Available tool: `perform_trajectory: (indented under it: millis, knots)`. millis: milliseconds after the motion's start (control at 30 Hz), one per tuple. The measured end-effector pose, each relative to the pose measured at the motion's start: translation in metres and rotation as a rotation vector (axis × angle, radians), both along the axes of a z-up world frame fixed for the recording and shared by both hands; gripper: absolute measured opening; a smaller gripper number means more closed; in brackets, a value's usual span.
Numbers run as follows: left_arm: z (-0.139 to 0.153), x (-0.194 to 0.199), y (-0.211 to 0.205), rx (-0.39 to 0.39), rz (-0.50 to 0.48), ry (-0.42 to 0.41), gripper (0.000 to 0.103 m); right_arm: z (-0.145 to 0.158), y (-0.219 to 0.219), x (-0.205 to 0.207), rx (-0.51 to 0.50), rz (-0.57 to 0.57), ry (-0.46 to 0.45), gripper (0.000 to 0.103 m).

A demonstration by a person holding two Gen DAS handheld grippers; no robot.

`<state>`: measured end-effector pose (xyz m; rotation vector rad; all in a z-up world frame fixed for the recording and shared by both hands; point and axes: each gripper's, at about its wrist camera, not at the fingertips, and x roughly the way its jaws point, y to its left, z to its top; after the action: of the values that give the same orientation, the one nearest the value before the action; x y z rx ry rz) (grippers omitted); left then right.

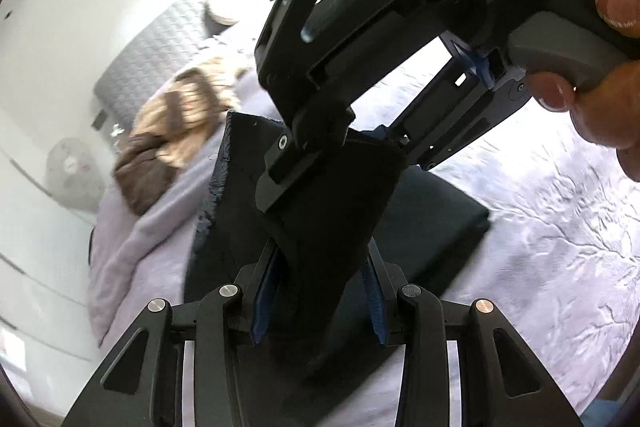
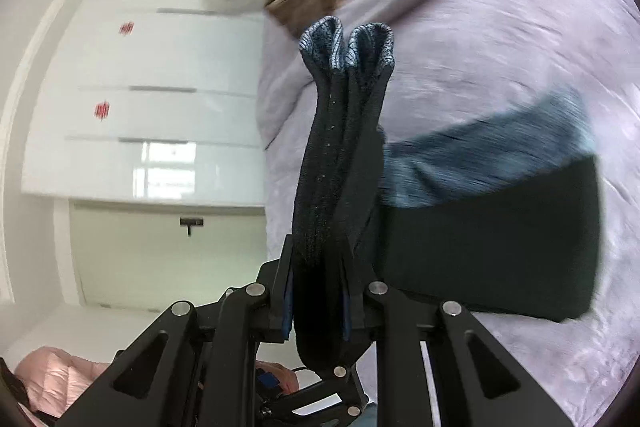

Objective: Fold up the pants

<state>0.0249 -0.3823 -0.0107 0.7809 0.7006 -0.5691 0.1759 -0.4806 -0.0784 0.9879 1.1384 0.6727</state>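
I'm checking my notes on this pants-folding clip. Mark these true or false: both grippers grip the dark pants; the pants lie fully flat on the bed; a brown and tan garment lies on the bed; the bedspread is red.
1. Both grippers grip the dark pants: true; the left gripper and the right gripper are each shut on fabric.
2. The pants lie fully flat: false; part is lifted off the lavender bedspread.
3. A brown and tan garment lies on the bed: true.
4. The bedspread is red: false; it is lavender.
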Motion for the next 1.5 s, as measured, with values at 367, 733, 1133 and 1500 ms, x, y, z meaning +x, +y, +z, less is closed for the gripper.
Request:
perform_trajectory:
  millis: [367, 733, 1133, 1500]
  knots:
    - [-0.053, -0.002, -0.021, 0.065, -0.007, 0.171, 0.056, -0.094, -0.05, -0.025, -0.065, -0.059, 0.108, 0.019]
    - [-0.023, 0.038, 0.058, -0.067, 0.197, 0.284, 0.073, -0.085, -0.034, -0.038, -0.282, -0.086, 0.072, 0.022]
    - [-0.025, 0.069, 0.127, -0.106, 0.471, 0.412, 0.09, -0.064, -0.02, -0.051, -0.483, -0.134, 0.105, 0.031]
    - [-0.028, 0.063, 0.155, -0.105, 0.582, 0.54, 0.09, -0.052, -0.005, -0.054, -0.712, -0.14, 0.195, 0.054]
